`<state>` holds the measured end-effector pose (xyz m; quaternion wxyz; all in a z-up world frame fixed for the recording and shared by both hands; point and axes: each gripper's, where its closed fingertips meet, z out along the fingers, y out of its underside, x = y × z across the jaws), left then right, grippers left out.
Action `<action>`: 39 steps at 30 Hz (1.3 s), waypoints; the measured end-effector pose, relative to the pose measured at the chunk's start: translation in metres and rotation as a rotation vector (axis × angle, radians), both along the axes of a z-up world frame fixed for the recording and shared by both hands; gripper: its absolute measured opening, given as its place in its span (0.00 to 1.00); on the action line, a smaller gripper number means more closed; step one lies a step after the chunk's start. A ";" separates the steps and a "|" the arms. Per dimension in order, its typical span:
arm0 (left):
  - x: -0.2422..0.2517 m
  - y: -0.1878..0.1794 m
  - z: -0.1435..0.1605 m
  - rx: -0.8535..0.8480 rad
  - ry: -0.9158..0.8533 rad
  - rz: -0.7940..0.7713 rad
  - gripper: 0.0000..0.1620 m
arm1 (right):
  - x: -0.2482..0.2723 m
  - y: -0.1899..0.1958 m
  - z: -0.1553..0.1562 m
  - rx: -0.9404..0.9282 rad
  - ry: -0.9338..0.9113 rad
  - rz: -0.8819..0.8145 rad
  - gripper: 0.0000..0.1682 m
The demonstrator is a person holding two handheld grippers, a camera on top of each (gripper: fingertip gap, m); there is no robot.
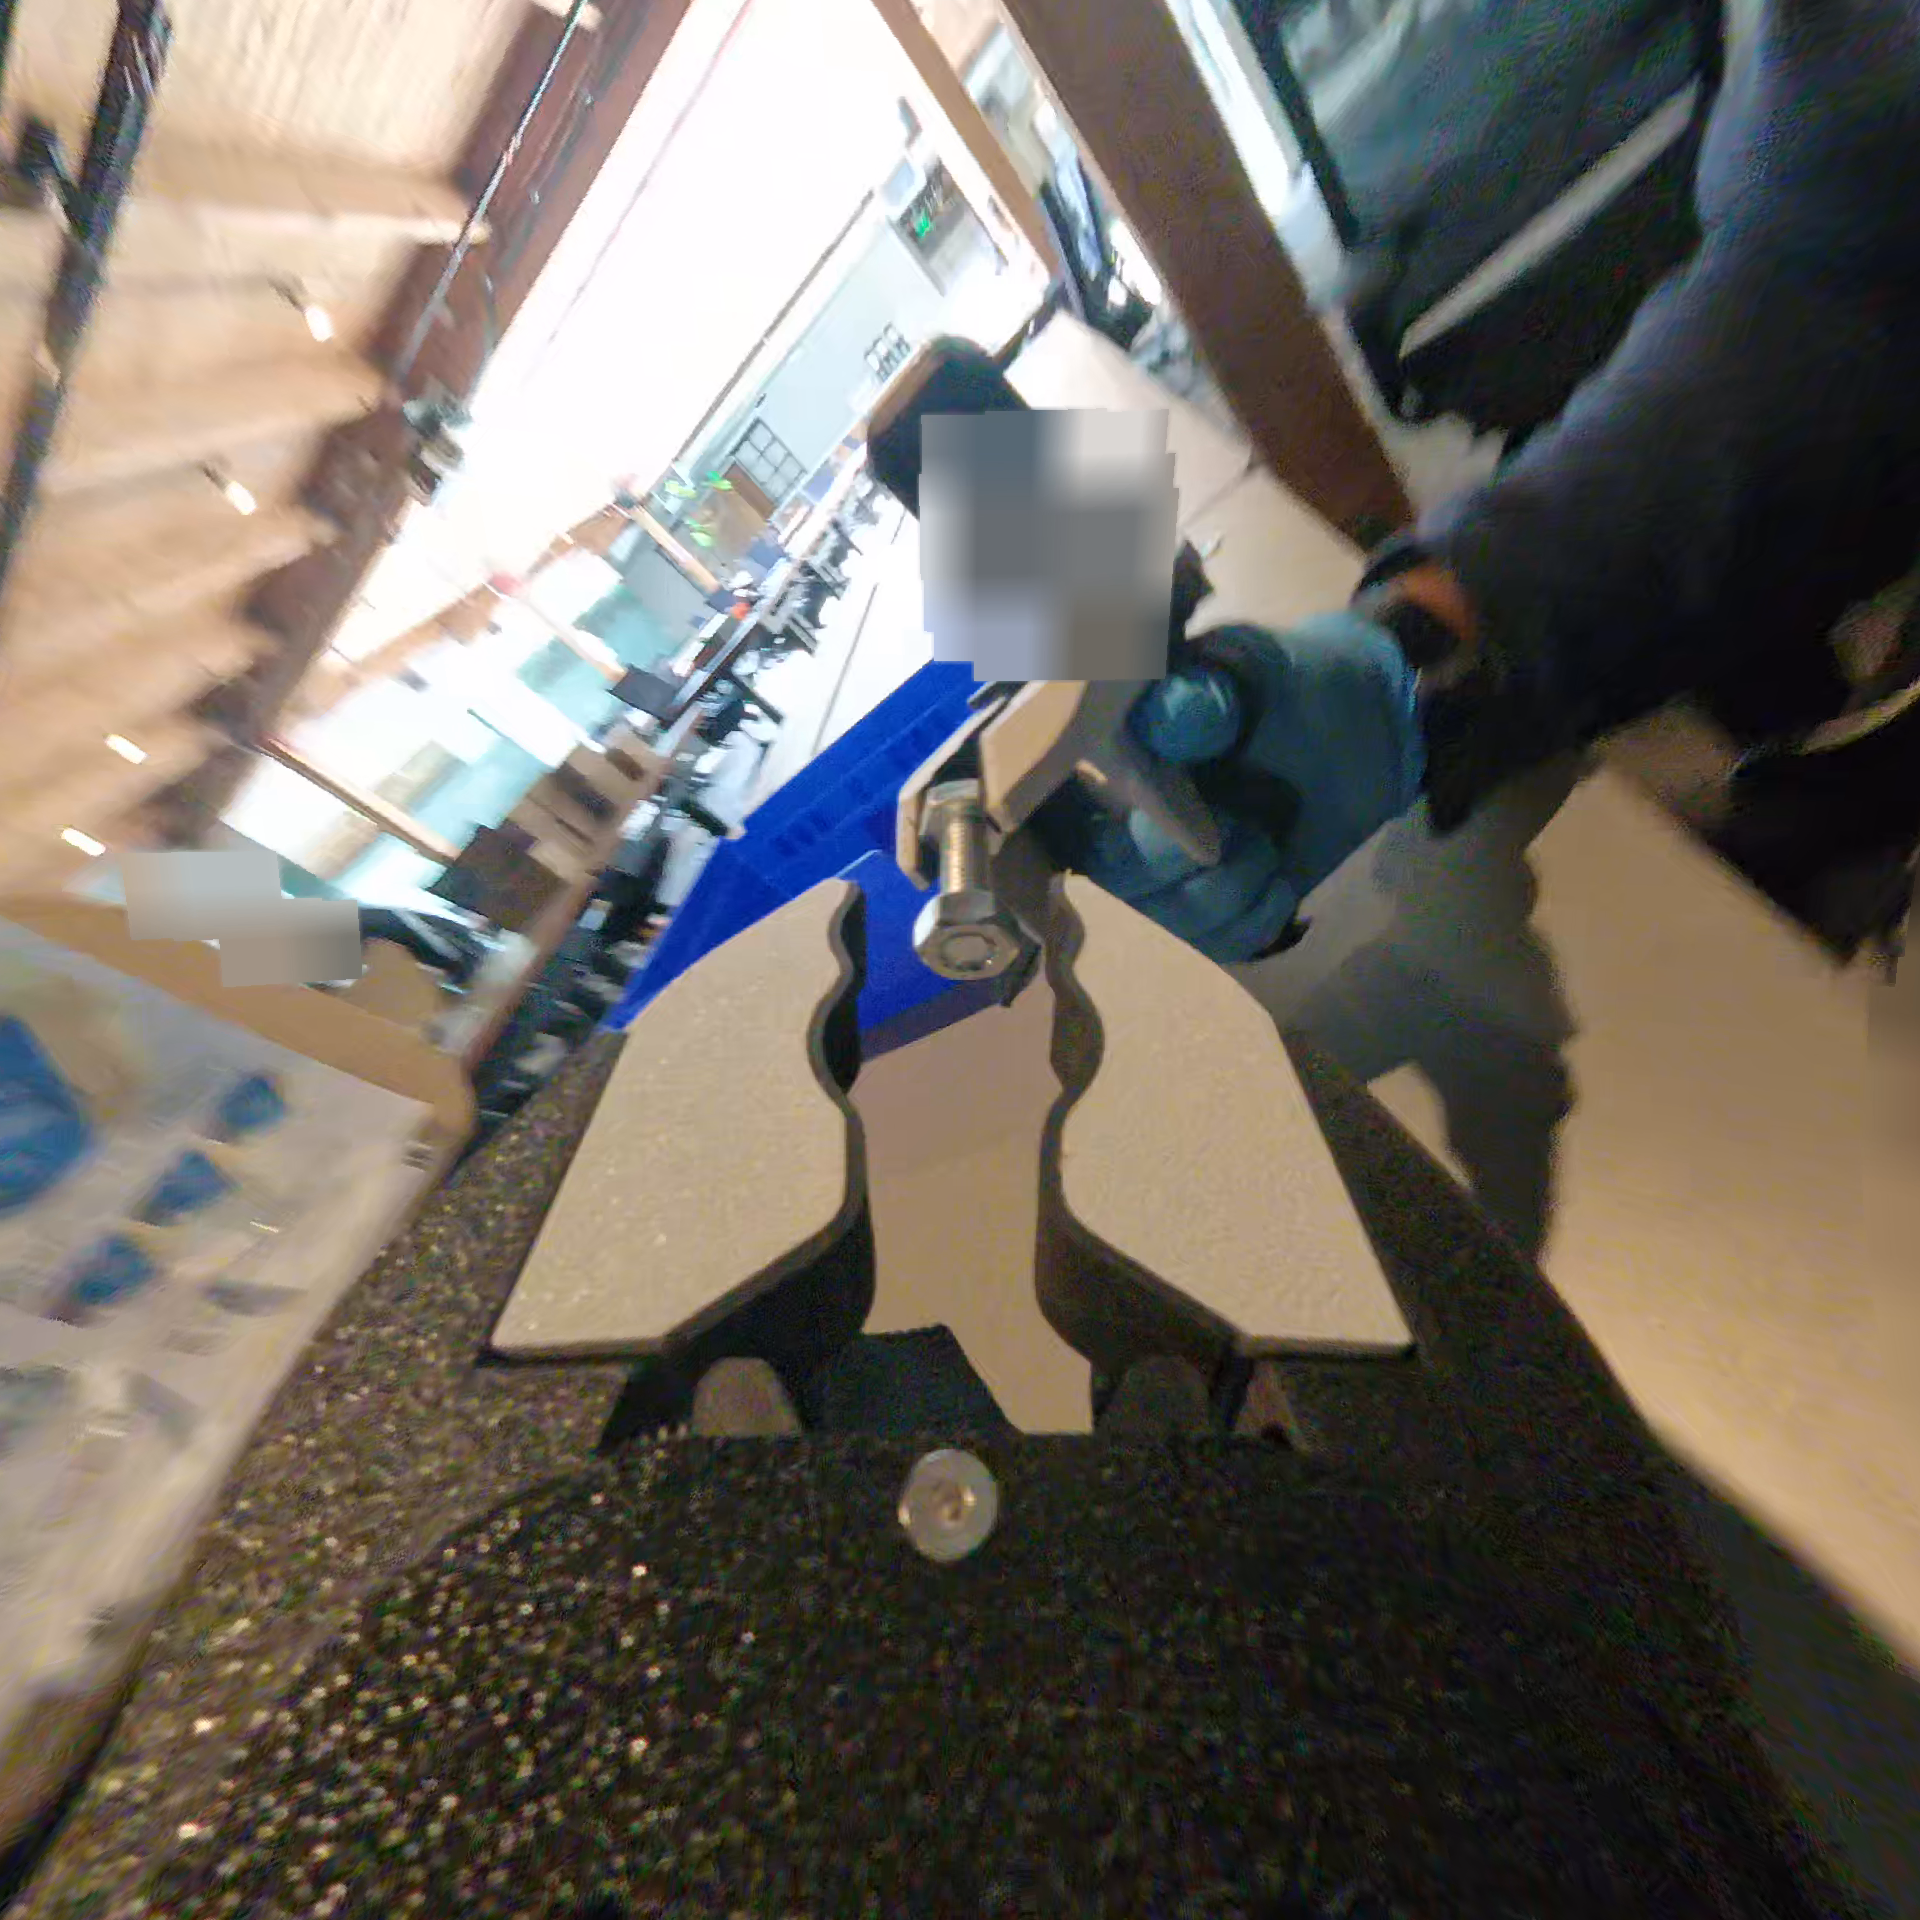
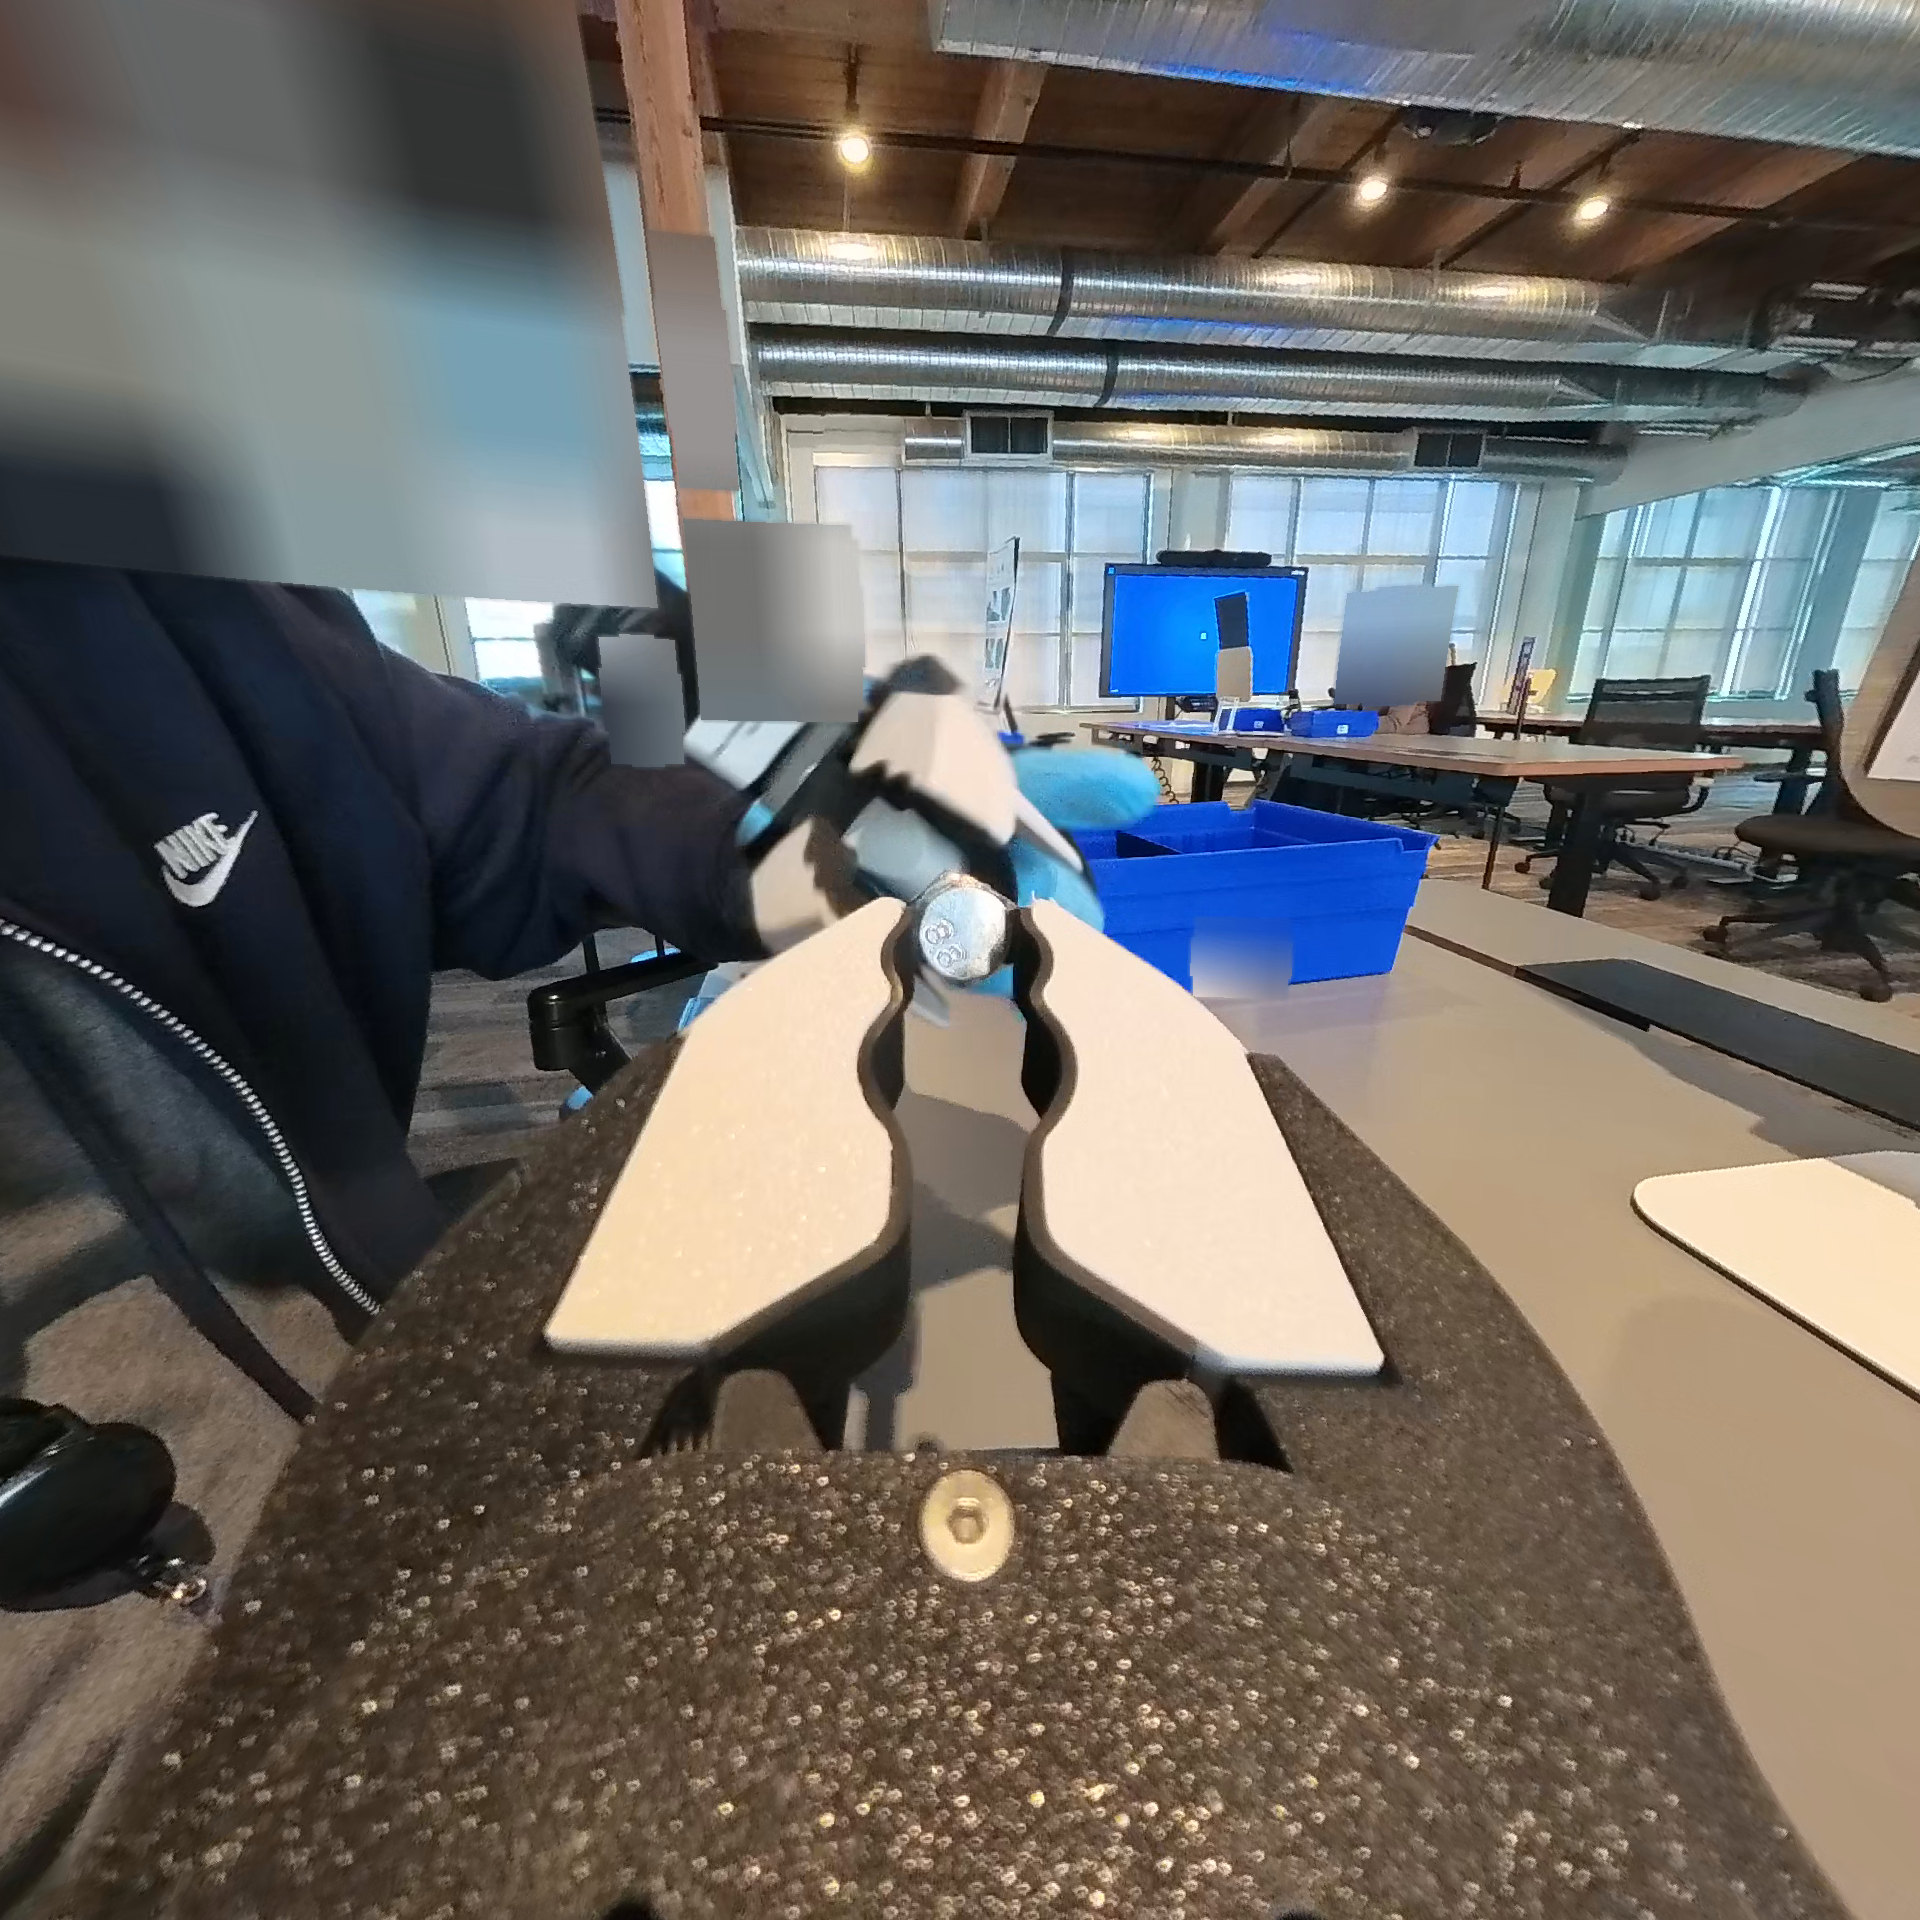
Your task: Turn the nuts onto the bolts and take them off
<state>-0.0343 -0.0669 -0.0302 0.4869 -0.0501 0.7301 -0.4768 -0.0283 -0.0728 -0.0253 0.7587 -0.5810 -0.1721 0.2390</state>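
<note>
A steel bolt is held in the air between the two grippers. In the right wrist view its hex head (image 2: 961,940) sits between the fingertips of my right gripper (image 2: 961,920), which is shut on it. In the left wrist view the threaded shank (image 1: 954,842) runs up into the right gripper (image 1: 977,790), and a nut (image 1: 961,945) sits on the near end. My left gripper (image 1: 951,899) straddles the nut with jaws apart. The nut lies near the right finger, with a gap on the left. From the right wrist view the left gripper (image 2: 883,821) is blurred.
A blue bin (image 2: 1247,894) stands on the grey table (image 2: 1455,1091) behind the bolt and also shows in the left wrist view (image 1: 810,831). A white pad (image 2: 1787,1247) and a dark strip (image 2: 1714,1018) lie to the right. A person's dark sleeve (image 2: 468,831) is left.
</note>
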 end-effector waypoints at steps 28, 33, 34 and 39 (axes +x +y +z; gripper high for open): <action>-0.001 0.003 0.005 -0.131 0.073 -0.040 0.16 | -0.003 -0.001 0.001 0.012 -0.015 -0.002 0.10; -0.002 0.000 -0.002 -0.129 0.118 -0.059 0.19 | -0.003 -0.001 0.001 0.016 -0.018 -0.001 0.10; -0.003 -0.002 -0.004 -0.123 0.128 -0.070 0.20 | -0.003 -0.001 0.001 0.016 -0.020 -0.002 0.10; -0.001 -0.002 -0.008 -0.120 0.151 -0.054 0.11 | -0.003 -0.001 0.001 0.019 -0.015 0.001 0.10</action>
